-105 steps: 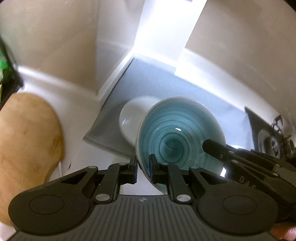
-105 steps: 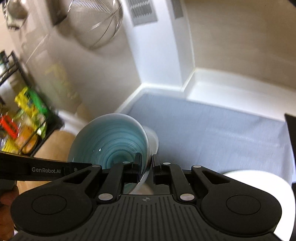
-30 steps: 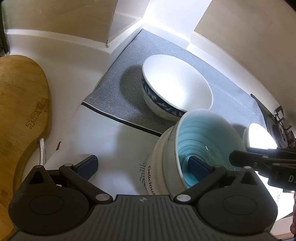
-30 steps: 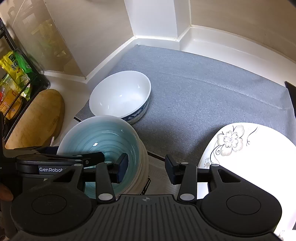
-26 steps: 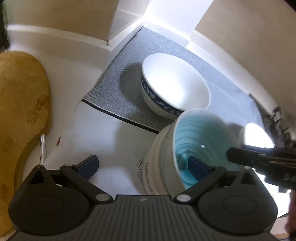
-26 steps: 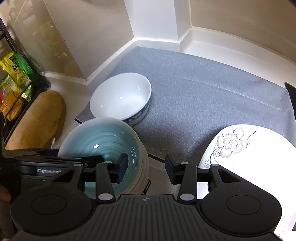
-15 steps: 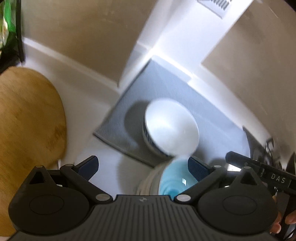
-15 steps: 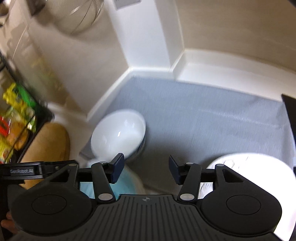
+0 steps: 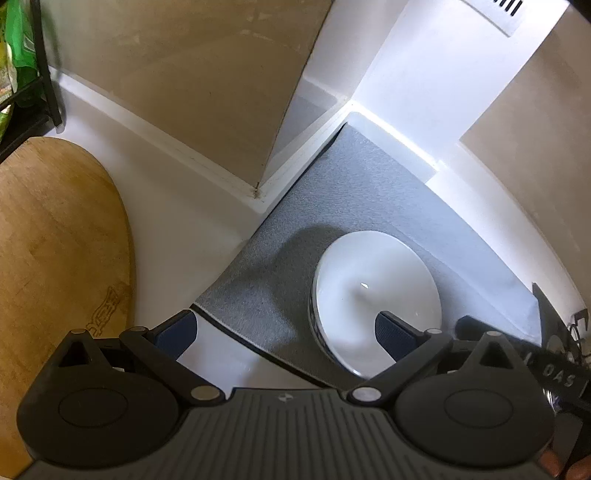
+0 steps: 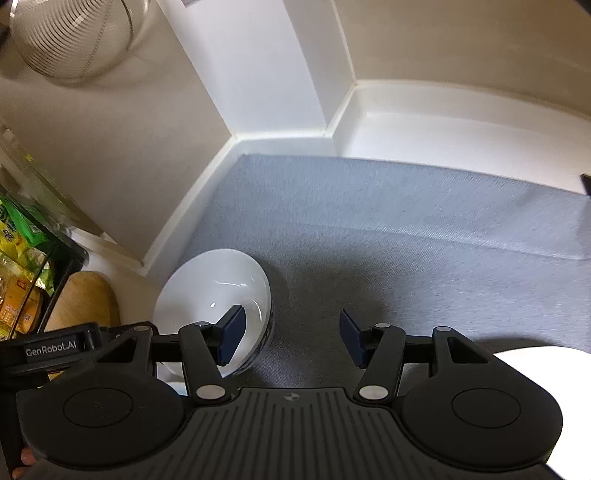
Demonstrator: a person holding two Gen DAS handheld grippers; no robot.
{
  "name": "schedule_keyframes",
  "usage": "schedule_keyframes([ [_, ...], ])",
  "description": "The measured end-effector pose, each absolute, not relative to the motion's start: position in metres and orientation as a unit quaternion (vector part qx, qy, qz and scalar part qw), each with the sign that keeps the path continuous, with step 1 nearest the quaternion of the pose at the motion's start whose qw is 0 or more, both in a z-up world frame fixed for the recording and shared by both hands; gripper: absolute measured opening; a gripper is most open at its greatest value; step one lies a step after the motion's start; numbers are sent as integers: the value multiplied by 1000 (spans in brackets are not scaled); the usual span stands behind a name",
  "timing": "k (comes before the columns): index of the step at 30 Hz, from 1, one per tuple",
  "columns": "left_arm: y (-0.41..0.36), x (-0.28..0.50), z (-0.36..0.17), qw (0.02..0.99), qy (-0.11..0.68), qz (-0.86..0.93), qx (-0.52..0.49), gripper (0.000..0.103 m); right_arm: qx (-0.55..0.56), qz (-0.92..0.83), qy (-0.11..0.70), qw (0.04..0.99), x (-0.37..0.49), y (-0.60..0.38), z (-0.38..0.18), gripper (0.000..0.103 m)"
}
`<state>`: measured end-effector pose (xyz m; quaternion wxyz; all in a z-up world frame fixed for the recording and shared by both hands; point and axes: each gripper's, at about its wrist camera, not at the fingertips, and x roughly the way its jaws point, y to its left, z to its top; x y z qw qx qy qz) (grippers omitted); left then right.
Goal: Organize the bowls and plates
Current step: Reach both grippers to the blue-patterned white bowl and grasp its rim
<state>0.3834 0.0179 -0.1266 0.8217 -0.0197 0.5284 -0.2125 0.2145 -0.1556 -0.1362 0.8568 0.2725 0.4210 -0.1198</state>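
A white bowl with a blue band [image 9: 373, 295] sits on the grey mat [image 9: 369, 195] near its left edge. My left gripper [image 9: 284, 332] hangs open above the mat's corner, nothing between its pads; its right pad overlaps the bowl in the picture. In the right wrist view the same white bowl [image 10: 210, 288] lies at lower left, partly behind my left finger. My right gripper [image 10: 291, 334] is open over bare mat [image 10: 388, 229] with nothing between its pads. A white plate [image 10: 546, 369] shows at the lower right edge. The teal bowl is hidden below both grippers.
A wooden cutting board [image 9: 55, 251] lies on the white counter to the left. A black wire rack with packets [image 10: 22, 258] stands further left. A wire strainer [image 10: 70, 33] hangs on the wall. The other gripper's arm [image 9: 535, 369] shows at right. Walls close the back corner.
Both grippers let go of the teal bowl and pulled back and up from it; it has dropped out of view. The right jaws widened. The white bowl now sits lower in both views.
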Motion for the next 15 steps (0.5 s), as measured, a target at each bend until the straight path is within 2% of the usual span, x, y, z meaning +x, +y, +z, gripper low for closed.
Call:
schedule_keyframes([
  [15, -3, 405, -149, 812, 551, -193, -6, 103, 270, -110, 464, 836, 248, -157, -168, 59],
])
